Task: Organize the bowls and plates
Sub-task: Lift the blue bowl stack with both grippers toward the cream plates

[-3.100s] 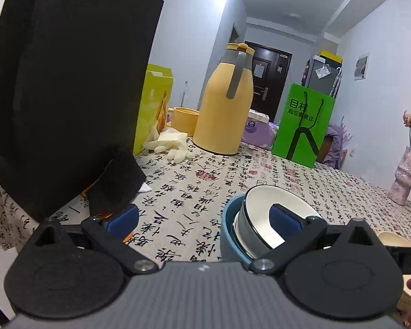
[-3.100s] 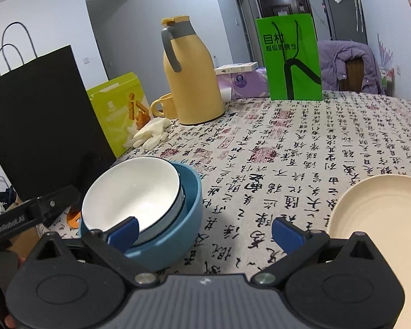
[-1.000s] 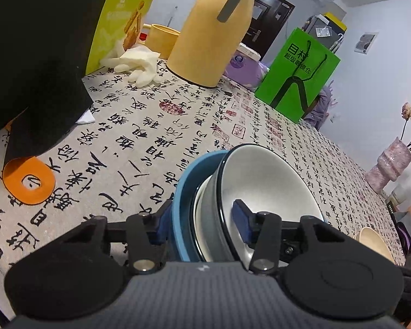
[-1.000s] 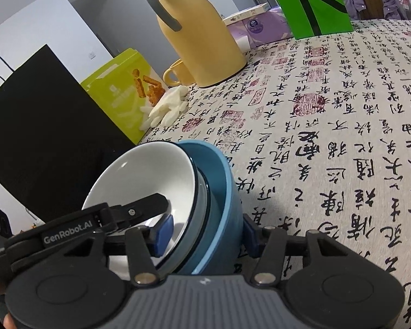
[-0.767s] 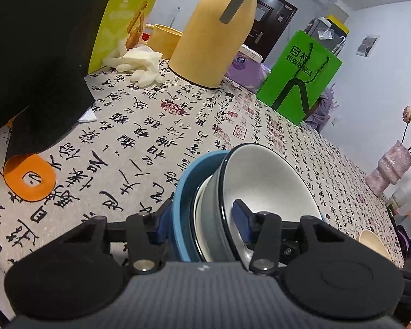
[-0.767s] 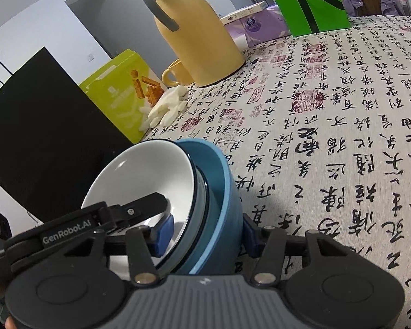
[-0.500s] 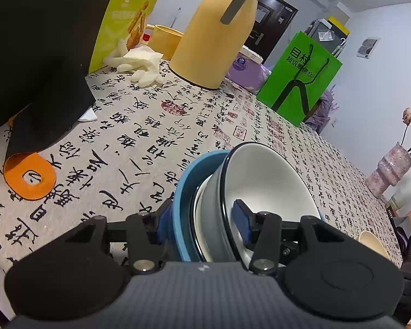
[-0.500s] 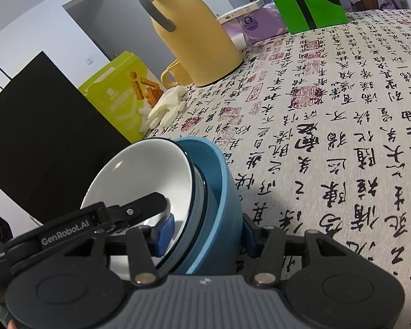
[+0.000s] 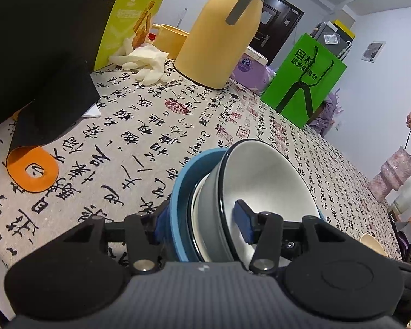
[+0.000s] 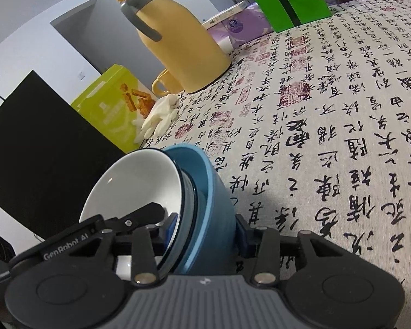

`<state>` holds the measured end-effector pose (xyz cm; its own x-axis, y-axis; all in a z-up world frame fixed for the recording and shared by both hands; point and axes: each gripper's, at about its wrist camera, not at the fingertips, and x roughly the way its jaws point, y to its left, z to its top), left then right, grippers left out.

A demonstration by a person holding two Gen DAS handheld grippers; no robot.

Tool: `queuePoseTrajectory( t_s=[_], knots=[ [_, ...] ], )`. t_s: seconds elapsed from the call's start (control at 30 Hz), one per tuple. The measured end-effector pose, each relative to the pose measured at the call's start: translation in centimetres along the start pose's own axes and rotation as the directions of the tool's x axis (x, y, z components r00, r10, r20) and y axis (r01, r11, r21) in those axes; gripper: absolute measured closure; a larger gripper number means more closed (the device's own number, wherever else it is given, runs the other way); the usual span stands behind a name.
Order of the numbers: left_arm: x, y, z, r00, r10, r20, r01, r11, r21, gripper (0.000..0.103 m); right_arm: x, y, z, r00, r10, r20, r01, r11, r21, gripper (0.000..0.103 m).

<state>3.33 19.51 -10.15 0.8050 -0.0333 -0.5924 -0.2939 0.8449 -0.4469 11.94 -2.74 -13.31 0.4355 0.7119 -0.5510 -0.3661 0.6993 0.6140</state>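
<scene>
So both grippers are working the same nested stack right now, sitting on the calligraphy-print tablecloth (image 9: pixel 139 126) near the table's close edge. Stack is a white bowl with a dark rim (image 9: pixel 265 181) tucked inside a blue bowl (image 9: pixel 182 208), and the white one is tipped up rather than sitting flat. The left gripper (image 9: pixel 202 219) is about half open and straddles the near walls of both bowls: one blue pad sits outside the blue bowl at 9 o'clock, the other is inside the white bowl at 3 o'clock, touching its inner wall. From the right wrist view, the right gripper (image 10: pixel 205 233) is closing in on the same pair, blue bowl (image 10: pixel 205 192) and white bowl (image 10: pixel 134 186) both between its jaws, one pad inside the white bowl, the other against the blue bowl's outer wall. Can't tell how hard either one is pinching. Further back at 12 o'clock there's a yellow thermos jug (image 9: pixel 222 35), with a green paper bag (image 9: pixel 307 79) at roughly 1 o'clock and a black paper bag (image 9: pixel 35 41) at 10 o'clock. An orange tag (image 9: pixel 33 170) lies flat at 9 o'clock.
</scene>
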Motion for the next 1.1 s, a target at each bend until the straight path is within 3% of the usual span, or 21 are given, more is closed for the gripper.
queuePoseTrajectory(
  t_s=[1.1],
  knots=[
    [-0.29, -0.57, 0.49, 0.999, 0.039, -0.002, -0.039, 0.998, -0.045, 0.054, 0.07, 0.09, 0.51, 1.000, -0.011, 0.003, 0.011, 0.999, 0.042, 0.063]
  ],
)
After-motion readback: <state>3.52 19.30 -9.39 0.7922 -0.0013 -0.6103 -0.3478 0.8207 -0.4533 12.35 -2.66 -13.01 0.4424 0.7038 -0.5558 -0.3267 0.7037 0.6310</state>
